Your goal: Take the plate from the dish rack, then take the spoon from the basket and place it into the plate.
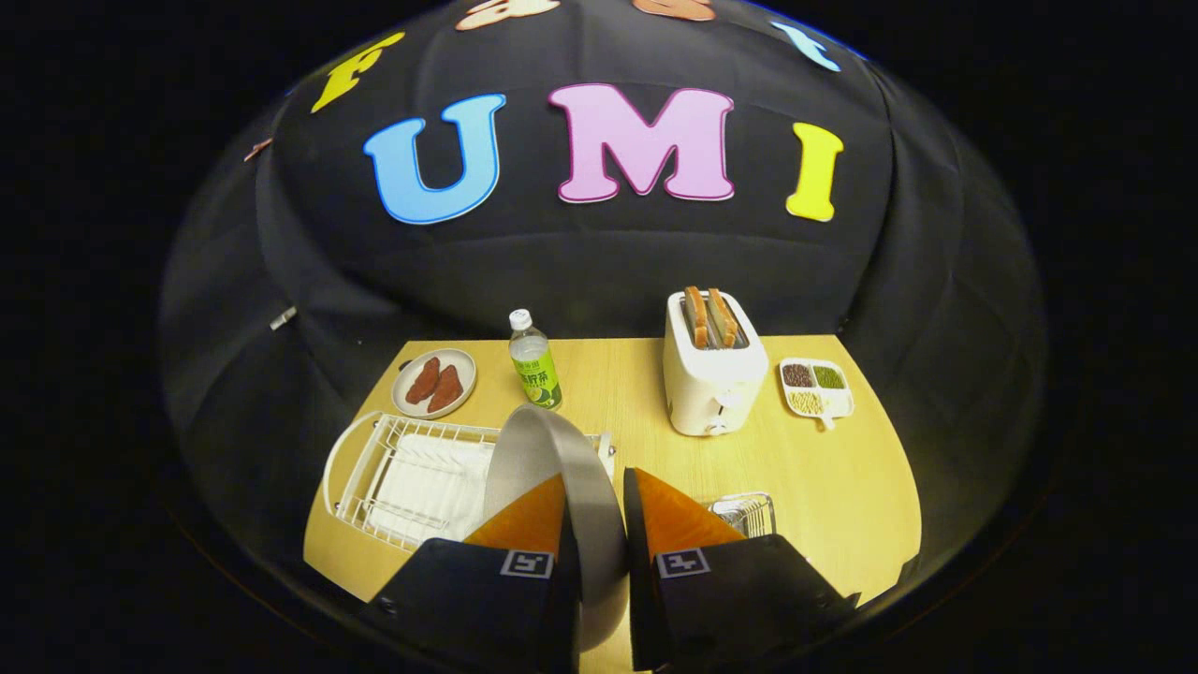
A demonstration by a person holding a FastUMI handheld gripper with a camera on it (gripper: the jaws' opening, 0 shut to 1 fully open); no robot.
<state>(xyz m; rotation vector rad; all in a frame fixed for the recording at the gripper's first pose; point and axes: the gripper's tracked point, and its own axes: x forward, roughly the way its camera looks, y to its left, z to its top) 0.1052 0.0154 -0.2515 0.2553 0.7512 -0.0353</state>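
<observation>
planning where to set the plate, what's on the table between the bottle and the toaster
Nothing: in the gripper view, bare table runs from the bottle to the toaster. The gripper jaws are shut on the plate.

Wooden table (842,468) against black cloth wall (580,262)

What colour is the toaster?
The boxy toaster holding two toast slices is white, seen in the gripper view.

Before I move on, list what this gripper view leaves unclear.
- Spoon: the small wire basket sits beyond the gripper, half covered by a finger; its contents cannot be made out.
- White wire dish rack: the held grey round plate covers its near end.
- Green-labelled clear bottle: print too small.
</observation>
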